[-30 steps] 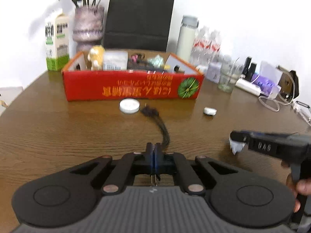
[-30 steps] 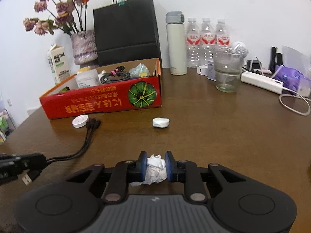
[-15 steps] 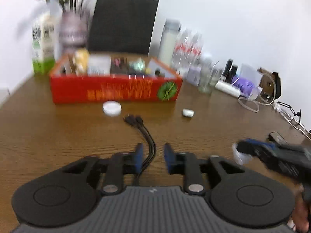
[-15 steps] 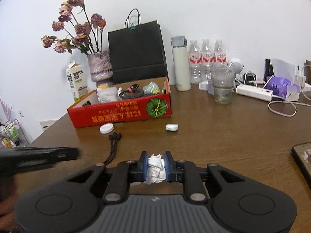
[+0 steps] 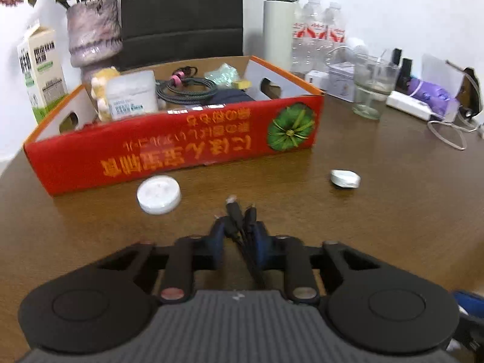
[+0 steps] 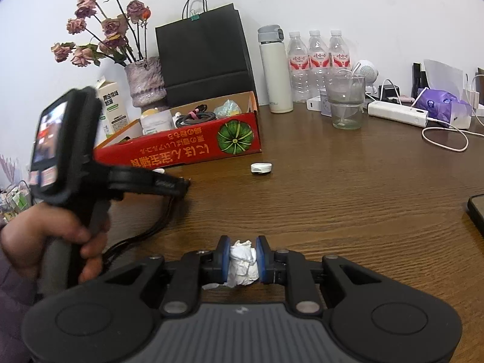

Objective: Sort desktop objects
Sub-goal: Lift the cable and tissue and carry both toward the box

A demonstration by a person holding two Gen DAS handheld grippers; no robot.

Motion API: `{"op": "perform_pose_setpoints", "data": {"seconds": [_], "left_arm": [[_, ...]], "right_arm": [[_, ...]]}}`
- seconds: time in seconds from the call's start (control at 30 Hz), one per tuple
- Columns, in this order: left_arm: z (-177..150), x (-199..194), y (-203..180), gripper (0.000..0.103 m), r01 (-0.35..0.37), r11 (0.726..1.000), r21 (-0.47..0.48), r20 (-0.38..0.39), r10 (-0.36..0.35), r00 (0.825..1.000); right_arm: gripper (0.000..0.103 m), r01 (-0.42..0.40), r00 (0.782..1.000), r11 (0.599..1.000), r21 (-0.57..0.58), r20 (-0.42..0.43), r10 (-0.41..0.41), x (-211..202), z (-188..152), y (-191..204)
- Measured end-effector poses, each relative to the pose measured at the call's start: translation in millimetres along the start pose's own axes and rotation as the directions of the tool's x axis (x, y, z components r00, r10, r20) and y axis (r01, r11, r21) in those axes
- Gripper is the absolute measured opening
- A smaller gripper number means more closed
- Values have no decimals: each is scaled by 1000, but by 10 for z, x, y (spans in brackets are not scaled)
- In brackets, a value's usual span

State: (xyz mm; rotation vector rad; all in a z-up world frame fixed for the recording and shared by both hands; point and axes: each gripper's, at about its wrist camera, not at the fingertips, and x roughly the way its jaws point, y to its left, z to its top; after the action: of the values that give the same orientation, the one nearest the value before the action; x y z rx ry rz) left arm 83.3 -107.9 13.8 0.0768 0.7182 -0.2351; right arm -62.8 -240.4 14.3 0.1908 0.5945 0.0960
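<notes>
The left gripper [image 5: 236, 242] stands parted around the black cable [image 5: 239, 224] at frame centre, not pinching it; the right gripper [image 6: 242, 260] clamps a paper wad [image 6: 243, 262], low centre; closing late, the cable could slip free short of the red box [image 5: 181, 151] above.

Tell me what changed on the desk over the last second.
The left claw opened from shut and moved along the black cable toward the red box, now straddling its plugs. The right claw rose, gripping the crumpled paper throughout. White cap unmoved.
</notes>
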Motion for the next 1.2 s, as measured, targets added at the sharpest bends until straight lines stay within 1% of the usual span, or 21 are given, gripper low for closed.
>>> {"op": "perform_pose_setpoints", "data": {"seconds": [0.07,0.13,0.17,0.33,0.4,0.47,0.57,0.67,0.8,0.87,0.93,0.97,1.1,1.2], "left_arm": [[-102,-137,-4,14,6,1000,-2,9,-5,1000],[-264,-343,-23,5,4,1000,0,39,-4,999],[-360,-489,-23,4,17,1000,-2,62,-16,998],[-648,-1066,48,4,70,995,-71,136,-60,989],[-721,-1207,67,4,60,995,-74,149,-48,988],[-754,-1323,128,4,52,993,-104,155,-35,987],[-745,-1604,239,4,79,986,-150,202,-48,978],[-652,-1948,333,4,107,981,-163,283,-58,957],[-560,-2361,428,4,154,974,-169,384,-79,920],[-516,-2468,470,4,165,971,-175,409,-81,909],[-443,-2542,528,4,164,968,-189,423,-70,903],[-400,-2587,567,4,170,967,-191,435,-72,898],[-141,-2817,685,4,208,963,-172,505,-95,858],[200,-2880,741,4,214,965,-149,543,-101,834]], "right_arm": [[17,-4,1000,1000,0,3,4,9,-3,8],[17,-17,1000,1000,-2,10,17,0,-13,32],[17,-20,1000,1000,-4,9,20,-2,-16,49],[17,-54,998,998,-20,34,54,-71,5,168],[17,-60,997,998,-31,40,61,-104,11,237],[17,-64,996,997,-45,51,67,-172,5,302],[17,-64,995,996,-58,76,68,-314,21,367],[17,-60,990,995,-77,121,69,-521,100,439],[17,-73,977,992,-101,194,91,-839,203,548],[17,-79,969,990,-121,222,105,-972,245,597],[17,-79,964,987,-139,243,111,-1074,300,630],[17,-79,961,986,-147,250,114,-1103,334,646],[17,-87,949,981,-175,286,135,-1179,524,669],[17,-96,941,977,-191,301,151,-1122,745,674]]}}
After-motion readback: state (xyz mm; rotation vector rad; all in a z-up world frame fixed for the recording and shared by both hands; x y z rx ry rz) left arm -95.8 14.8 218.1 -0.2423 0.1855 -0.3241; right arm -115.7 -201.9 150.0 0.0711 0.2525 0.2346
